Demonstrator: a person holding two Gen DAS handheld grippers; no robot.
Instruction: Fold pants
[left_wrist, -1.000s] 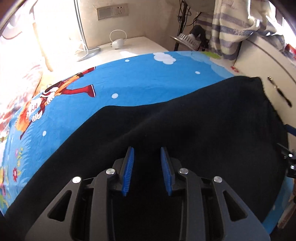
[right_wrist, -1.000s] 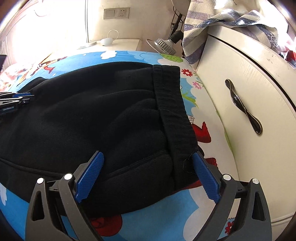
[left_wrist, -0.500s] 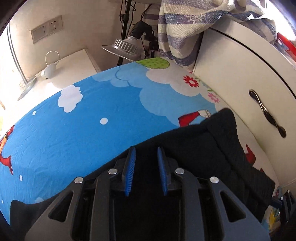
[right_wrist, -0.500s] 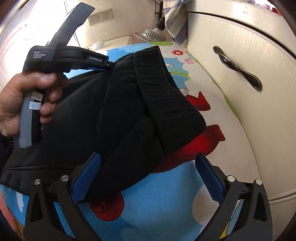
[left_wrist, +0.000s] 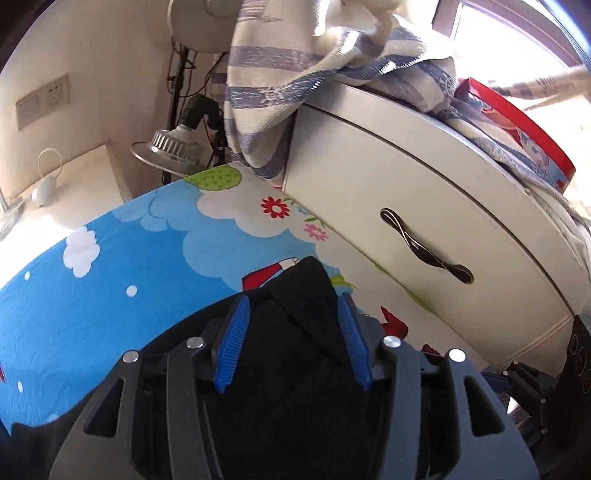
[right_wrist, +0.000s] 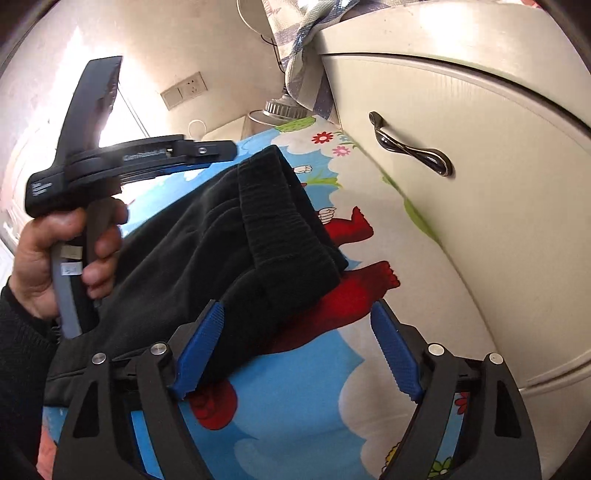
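Note:
Black pants lie folded on the cartoon bed sheet, their ribbed waistband nearest the cabinet. In the right wrist view a hand holds my left gripper just above the far edge of the pants. My left gripper is opening; the waistband corner lies under its spread jaws and neither pad presses on it. My right gripper is wide and closing, over the near edge of the pants and the red print. Its left pad sits beside the cloth without gripping it.
A white cabinet with a dark drawer handle runs along the right side of the bed. A striped towel hangs over its top. A metal lamp and a bedside table stand at the far end.
The left gripper travelled across the pants to the waistband end, and its nearly shut jaws spread apart. The right gripper rolled and drew back a little, its jaws narrowing slightly.

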